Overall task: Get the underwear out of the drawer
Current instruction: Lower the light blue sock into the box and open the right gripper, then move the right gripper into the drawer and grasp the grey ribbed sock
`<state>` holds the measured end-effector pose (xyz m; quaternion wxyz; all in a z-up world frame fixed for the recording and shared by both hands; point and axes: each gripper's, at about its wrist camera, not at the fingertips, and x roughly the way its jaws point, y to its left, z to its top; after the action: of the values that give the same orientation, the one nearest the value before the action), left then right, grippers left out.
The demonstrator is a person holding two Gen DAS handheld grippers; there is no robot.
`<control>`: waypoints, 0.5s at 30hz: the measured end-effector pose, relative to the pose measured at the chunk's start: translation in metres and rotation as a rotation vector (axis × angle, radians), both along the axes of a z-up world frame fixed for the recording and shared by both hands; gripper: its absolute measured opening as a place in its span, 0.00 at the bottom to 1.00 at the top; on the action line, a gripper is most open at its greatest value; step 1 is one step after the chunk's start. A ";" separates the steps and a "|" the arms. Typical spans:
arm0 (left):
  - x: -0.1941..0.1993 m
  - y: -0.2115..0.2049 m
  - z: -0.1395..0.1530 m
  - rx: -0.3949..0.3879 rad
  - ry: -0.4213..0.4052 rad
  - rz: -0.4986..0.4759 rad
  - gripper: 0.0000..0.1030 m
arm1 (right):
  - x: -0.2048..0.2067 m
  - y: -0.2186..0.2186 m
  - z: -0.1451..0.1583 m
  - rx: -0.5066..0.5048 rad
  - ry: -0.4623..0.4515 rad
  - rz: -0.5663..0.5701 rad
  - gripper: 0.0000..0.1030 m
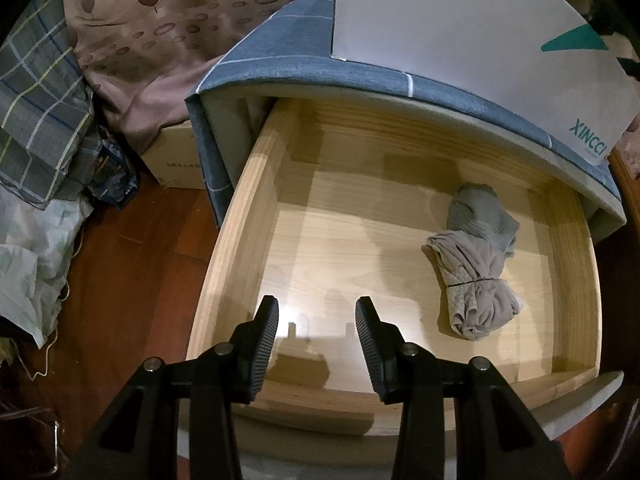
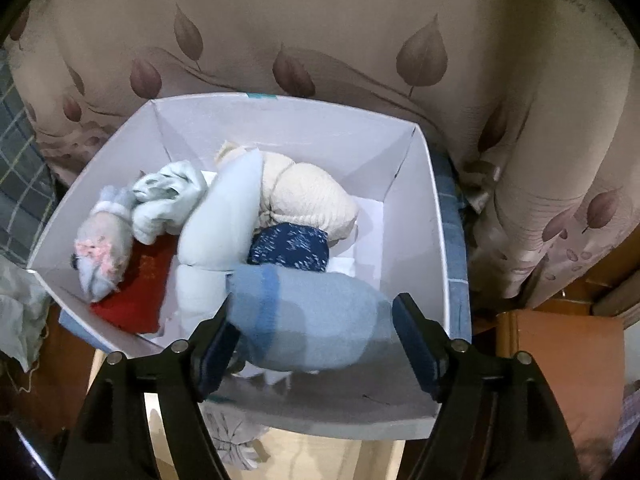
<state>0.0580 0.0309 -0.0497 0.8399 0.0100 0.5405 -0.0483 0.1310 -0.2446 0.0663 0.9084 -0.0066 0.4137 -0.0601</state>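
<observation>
left gripper [image 1: 316,320] hangs empty, jaws apart, over the drawer [image 1: 248,216]; last underwear bundle [image 1: 476,264] lies ahead to its right. soft, light, floppy, so pinch mid-roll. right gripper [image 2: 316,332] spread around a blue roll [image 2: 312,316] over the white box [image 2: 424,216], looks released.

A white cardboard box [image 1: 460,28] with teal lettering stands on top of the blue checked cloth cover [image 1: 280,60] of the cabinet. Behind it hangs a beige curtain [image 2: 320,24] printed with brownish leaves. To the left, a brown cardboard carton [image 1: 172,156] sits on the reddish wooden floor [image 1: 132,280], beside a crumpled blue packet [image 1: 114,176], a plaid fabric [image 1: 36,112] and a pale plastic bag [image 1: 32,264].
</observation>
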 end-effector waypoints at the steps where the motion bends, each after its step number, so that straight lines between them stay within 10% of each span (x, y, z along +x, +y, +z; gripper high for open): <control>1: 0.000 -0.001 0.000 0.002 0.000 0.000 0.40 | -0.003 0.000 0.004 0.003 -0.008 0.004 0.74; 15: -0.003 -0.001 0.002 0.018 -0.005 0.005 0.40 | -0.096 0.011 0.004 0.024 -0.137 0.207 0.74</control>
<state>0.0553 0.0300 -0.0474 0.8413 0.0166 0.5387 -0.0415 0.0351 -0.2335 0.0704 0.9360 -0.0341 0.3483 0.0386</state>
